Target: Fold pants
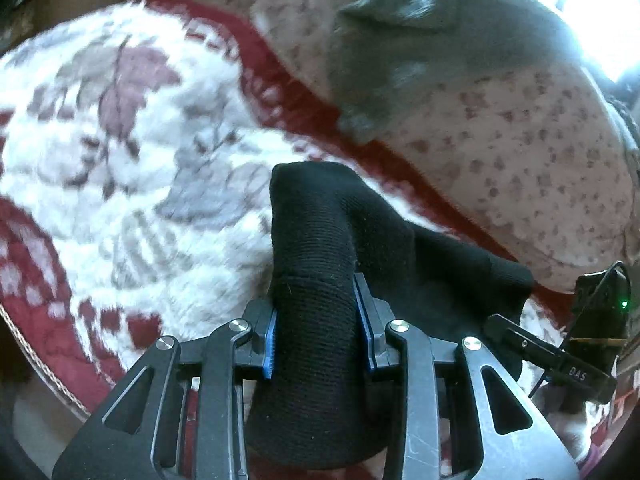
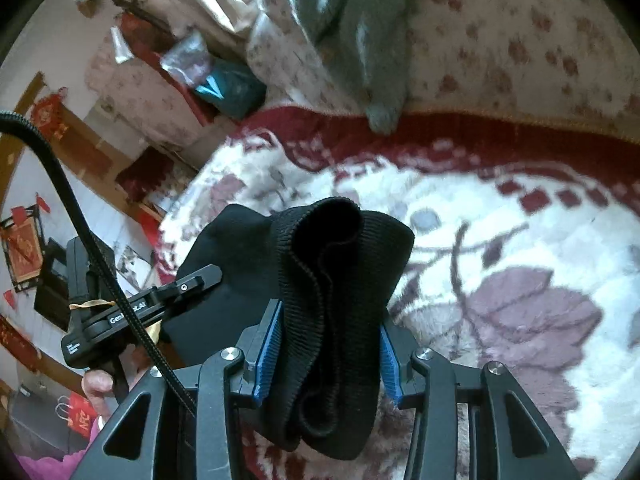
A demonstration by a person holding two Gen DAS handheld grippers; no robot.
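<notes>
Over the blanket: I hold black pants (image 1: 316,280) at lower centre of both frames
Left gripper (image 1: 320,332): pinching a rolled fold
Right gripper (image 2: 326,356): clamping the ribbed waistband
Blanket (image 1: 120,140): red-and-white floral, underneath

Surface: I saw a bed spread with a plush blanket (image 1: 132,152), white with dull mauve flowers and a deep red border.
Beyond the border: a pale sheet (image 1: 520,152) with small reddish sprigs ran on.
On the sheet: a grey garment (image 1: 400,48) lay crumpled, one end reaching the red border.
Far corner: a teal bag (image 2: 230,90) sat by patterned bedding.
</notes>
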